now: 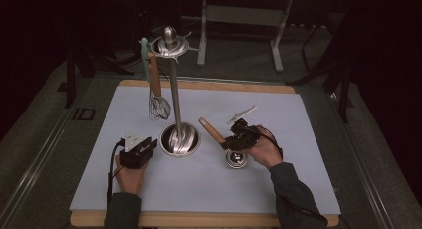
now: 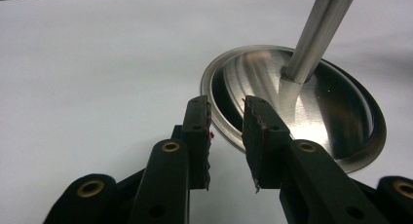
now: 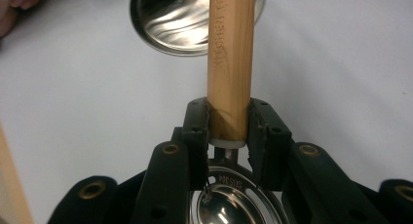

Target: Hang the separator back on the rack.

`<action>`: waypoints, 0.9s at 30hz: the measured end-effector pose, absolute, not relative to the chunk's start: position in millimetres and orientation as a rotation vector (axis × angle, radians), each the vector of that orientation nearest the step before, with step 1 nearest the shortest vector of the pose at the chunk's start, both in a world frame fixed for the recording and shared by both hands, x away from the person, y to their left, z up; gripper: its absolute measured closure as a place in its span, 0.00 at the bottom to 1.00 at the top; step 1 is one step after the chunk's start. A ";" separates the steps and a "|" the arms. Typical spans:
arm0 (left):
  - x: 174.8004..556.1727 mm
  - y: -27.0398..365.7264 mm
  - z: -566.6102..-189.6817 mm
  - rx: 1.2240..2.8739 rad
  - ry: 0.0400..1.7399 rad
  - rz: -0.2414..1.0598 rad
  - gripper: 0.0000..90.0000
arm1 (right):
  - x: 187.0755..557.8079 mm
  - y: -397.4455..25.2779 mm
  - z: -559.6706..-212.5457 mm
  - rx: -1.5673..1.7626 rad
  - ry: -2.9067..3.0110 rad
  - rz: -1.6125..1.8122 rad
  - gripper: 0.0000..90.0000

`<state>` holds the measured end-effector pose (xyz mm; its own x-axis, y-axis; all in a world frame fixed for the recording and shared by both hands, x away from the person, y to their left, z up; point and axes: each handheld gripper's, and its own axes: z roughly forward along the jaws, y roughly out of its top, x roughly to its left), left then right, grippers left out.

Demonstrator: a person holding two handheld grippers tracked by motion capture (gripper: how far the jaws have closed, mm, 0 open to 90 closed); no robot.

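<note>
The right gripper (image 1: 238,138) holds a utensil with a wooden handle (image 3: 230,63), its jaws clamped on the handle close to the metal collar. In the high view the handle (image 1: 211,130) slants up and to the left from the gripper, and the utensil's round metal head (image 1: 236,158) sits low over the white mat (image 1: 278,174), just under the person's right hand (image 1: 263,149). In the right gripper view the shiny slotted head (image 3: 229,202) shows between the jaws below the handle.

The left gripper (image 1: 141,150) rests on the mat just left of the round metal base (image 1: 180,139) of a tall utensil stand (image 1: 173,84). Its jaws are a little apart with nothing between them, their tips right at the rim of the base (image 2: 292,107). A whisk (image 1: 158,99) with a wooden handle hangs from the stand's top, beside a pale green utensil (image 1: 146,59).
</note>
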<state>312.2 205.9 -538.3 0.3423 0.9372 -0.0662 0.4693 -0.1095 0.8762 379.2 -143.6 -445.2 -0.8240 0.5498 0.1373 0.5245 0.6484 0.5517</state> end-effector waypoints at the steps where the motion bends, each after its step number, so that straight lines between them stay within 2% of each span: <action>1: 312.2 205.9 -538.4 1.729 1.261 0.669 0.80 | 378.3 -143.1 -443.9 0.909 2.808 0.923 0.80; 11: 312.2 206.0 -538.3 1.729 1.261 0.668 0.80 | 366.3 -140.7 -424.0 0.853 2.733 1.001 0.80; 27: 312.2 205.8 -538.3 1.730 1.260 0.669 0.80 | 347.8 -139.4 -372.8 0.730 2.627 1.224 0.80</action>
<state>312.2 205.8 -538.3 0.3434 0.9368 -0.0665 0.4699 -0.1101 0.8758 347.8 -139.4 -372.8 -0.8696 0.4894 0.0652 0.3648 0.5480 0.7527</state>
